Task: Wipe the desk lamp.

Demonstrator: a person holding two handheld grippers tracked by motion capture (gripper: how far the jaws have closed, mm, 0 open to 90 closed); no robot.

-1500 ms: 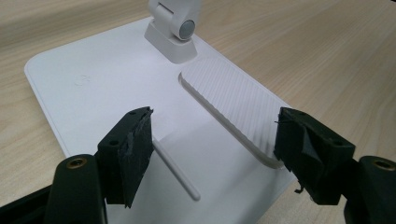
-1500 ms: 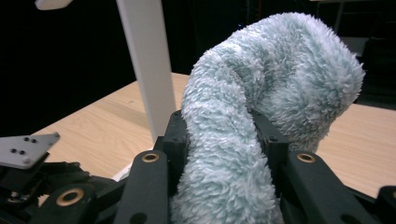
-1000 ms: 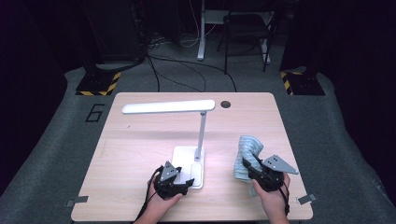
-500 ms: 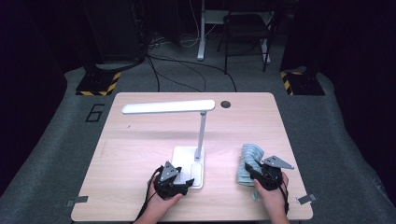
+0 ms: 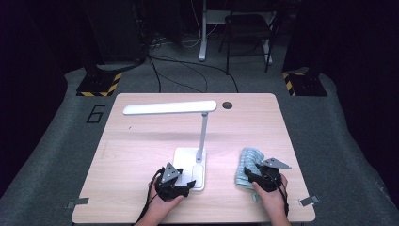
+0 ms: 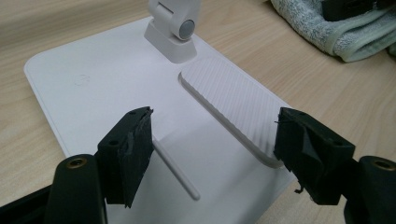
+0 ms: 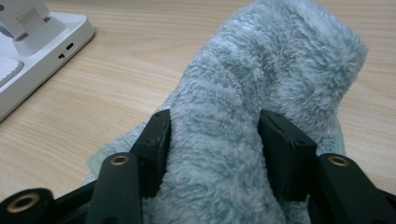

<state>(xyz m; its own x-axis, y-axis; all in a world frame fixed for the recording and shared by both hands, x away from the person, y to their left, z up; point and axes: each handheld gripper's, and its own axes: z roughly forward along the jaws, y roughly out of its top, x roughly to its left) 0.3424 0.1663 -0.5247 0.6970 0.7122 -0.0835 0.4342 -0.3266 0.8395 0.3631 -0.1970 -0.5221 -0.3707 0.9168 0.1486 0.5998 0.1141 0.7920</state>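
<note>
The right gripper (image 7: 212, 135) is clamping a thick fold of the pale blue-green towel (image 7: 261, 93), its jaws pressing into the pile from both sides. In the right gripper view the fluffy cloth is bulging up between the jaws and hiding most of the surface (image 7: 121, 70) beyond it, so how the rest of the towel is lying is hard to make out there. From the high view the towel (image 5: 245, 165) is sitting bunched on the surface (image 5: 141, 155) near the front right, and the right gripper (image 5: 260, 178) with its grey plate is covering the towel's near end.

The left gripper (image 6: 212, 144) is hanging wide open over the white lamp base (image 6: 107, 93), its jaws standing well apart and holding nothing. Between them a thin raised line and a ribbed oval pad on the base are showing; the near edge of the base is getting cut off by the frame. In the high view the left gripper (image 5: 181, 184) and the person's hand are masking the front corner of the lamp base (image 5: 188, 157).

The lamp's post (image 5: 202, 136) is rising from the base, carrying the long flat head (image 5: 169, 108) out to the left above the surface. A small dark hole (image 5: 227, 105) is sitting near the far edge. Beyond the surface, cables, a chair and striped stands are fading into darkness.
</note>
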